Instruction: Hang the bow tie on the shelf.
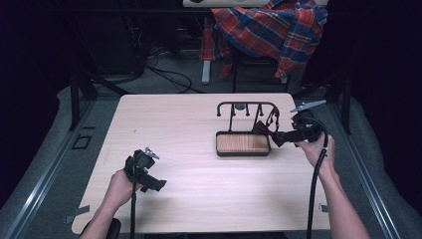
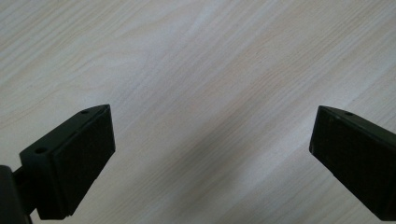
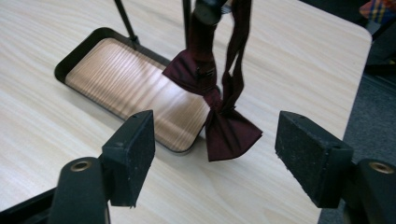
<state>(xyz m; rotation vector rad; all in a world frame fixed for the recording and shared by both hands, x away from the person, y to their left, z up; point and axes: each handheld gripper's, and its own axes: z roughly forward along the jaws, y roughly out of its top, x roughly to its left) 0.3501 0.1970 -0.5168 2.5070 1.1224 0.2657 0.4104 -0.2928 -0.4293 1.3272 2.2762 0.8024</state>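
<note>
Pale wood-grain rectangular table point(image 1: 199, 164), bare across most of its top. Toward its far right stands a black metal hanger stand with a wood-inlaid tray base point(image 1: 243, 143); an arched rail with small hooks rises behind the tray.

Dark maroon fabric bow tie point(image 3: 219, 109) hangs by its neck strap from the right end of the rail, over the tray's right edge. Long axis runs on a slant: upper wing toward the stand's post, lower wing pointing down and out to the table just past the tray rim. The lower wing seems to rest on the tabletop; contact not certain.

Right gripper point(image 3: 215, 154), at the stand's right side: jaws apart, nothing pressed between the pads; the bow tie's lower wing lies just beyond them.

Left gripper point(image 2: 212, 154), near the table's front left: jaws wide apart over bare wood, holding nothing.
</note>
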